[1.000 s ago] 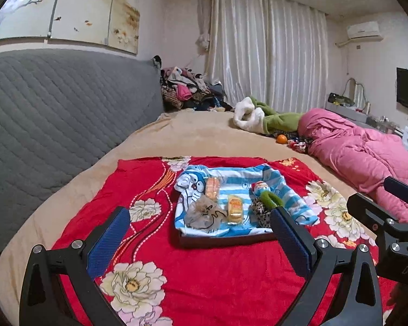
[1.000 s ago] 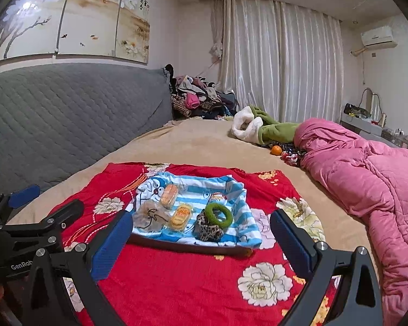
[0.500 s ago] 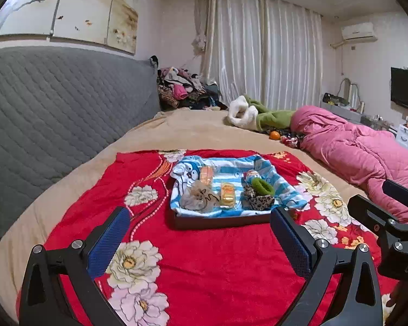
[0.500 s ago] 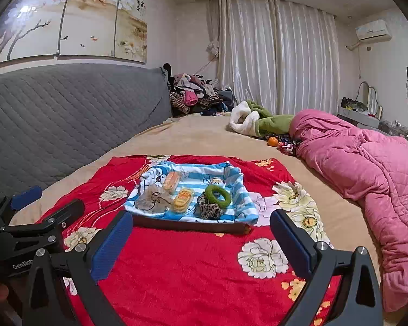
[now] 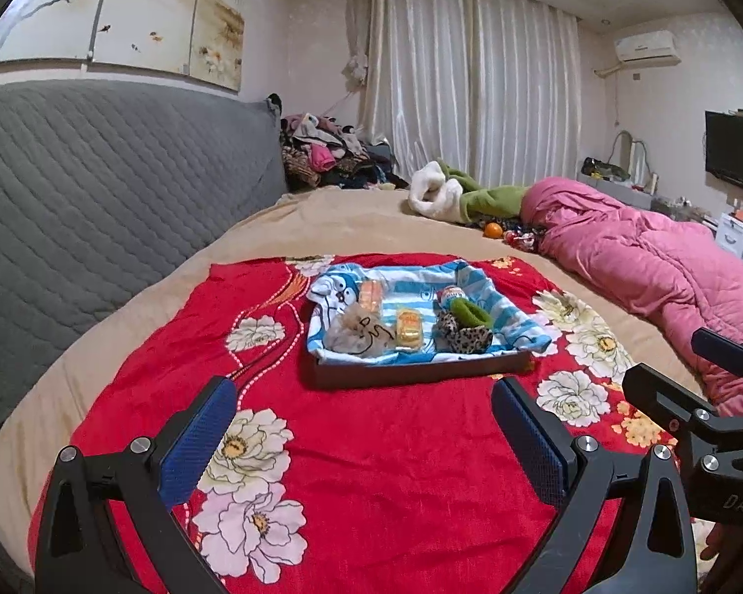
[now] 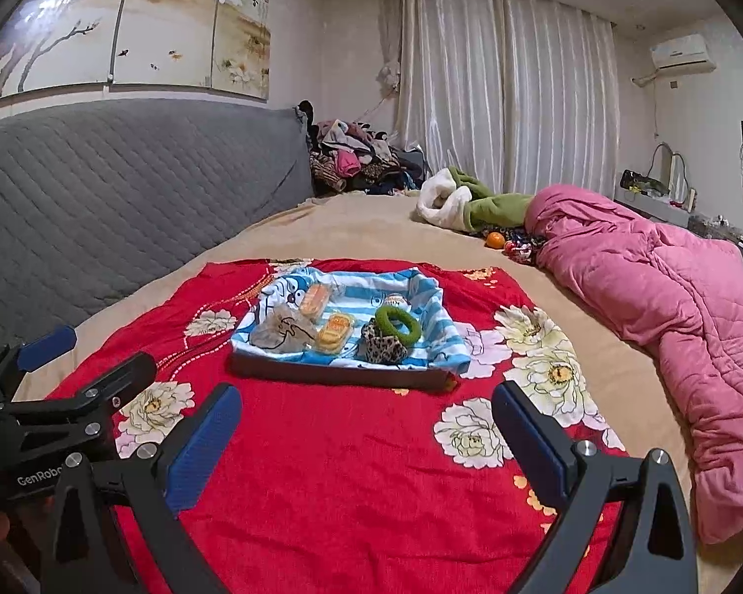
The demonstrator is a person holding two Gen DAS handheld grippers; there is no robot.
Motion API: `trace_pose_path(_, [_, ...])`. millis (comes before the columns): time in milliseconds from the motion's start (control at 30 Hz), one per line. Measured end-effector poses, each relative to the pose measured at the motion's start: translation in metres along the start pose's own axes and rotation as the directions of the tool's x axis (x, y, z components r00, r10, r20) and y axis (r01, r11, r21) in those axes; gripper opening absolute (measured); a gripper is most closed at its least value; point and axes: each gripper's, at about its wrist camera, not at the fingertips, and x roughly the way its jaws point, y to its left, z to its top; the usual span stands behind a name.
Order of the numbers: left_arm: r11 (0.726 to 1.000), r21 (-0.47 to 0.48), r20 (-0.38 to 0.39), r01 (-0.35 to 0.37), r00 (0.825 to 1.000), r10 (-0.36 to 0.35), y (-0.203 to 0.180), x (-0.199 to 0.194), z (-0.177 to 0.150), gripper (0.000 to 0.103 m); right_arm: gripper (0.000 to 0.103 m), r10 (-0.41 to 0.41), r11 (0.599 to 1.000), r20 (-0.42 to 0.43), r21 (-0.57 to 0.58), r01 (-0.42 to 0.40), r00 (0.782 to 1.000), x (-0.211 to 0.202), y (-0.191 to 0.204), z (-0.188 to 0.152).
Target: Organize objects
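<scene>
2 tools, left tool (image 5: 361, 438) and right tool (image 6: 366, 438), are hovering wide apart, empty; approaching the tray (image 5: 421, 373) at 12 o'clock squarely seems best.

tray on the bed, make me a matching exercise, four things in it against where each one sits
Things:
1. green ring
2. leopard-print pouch
3. grey furry pouch
4. yellow snack pack

Places in the tray:
A. left end
B. under the ring, near the right end
C. in the middle, between the two pouches
D. on top of the spotted pouch

Pairs: 1-D, 2-B, 3-A, 4-C
</scene>
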Motion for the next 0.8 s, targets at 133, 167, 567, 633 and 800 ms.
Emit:
trace_pose_path(133, [1.0, -0.003, -0.006, 0.006, 1.0, -0.006, -0.001, -0.001, -0.005, 0.103, 0.102, -0.005, 1.0, -0.008, -0.003, 0.005, 1.0, -0.001, 0.0, -0.006])
trace_pose_path(167, [1.0, -0.005, -0.007, 0.007, 1.0, -0.007, -0.001, -0.001, -0.006, 0.103, 0.102, -0.008, 1.0, -0.012, -0.007, 0.008, 1.0, -0.001, 0.001, -0.008])
trace_pose_path(567, [1.0, 0.0, -0.042, 0.006, 0.999, -0.006, -0.004, 0.009, -0.023, 0.103, 0.102, -0.017, 1.0, -0.049, -0.004, 0.017, 0.999, 0.007, -0.003, -0.029])
trace_pose_path(633, [1.0, 0.002, -0.046, 0.004, 0.999, -0.003, -0.005, 0.011, -0.027, 0.103, 0.102, -0.017, 1.0, -0.058, -0.002, 0.017, 0.998, 0.01, -0.005, -0.032])
trace_pose_path(800, [1.0, -0.005, -0.074, 0.008, 0.997, -0.008, -0.005, 0.02, -0.036, 0.103, 0.102, -0.021, 1.0, -0.077, 0.002, 0.021, 0.997, 0.017, -0.007, -0.04])
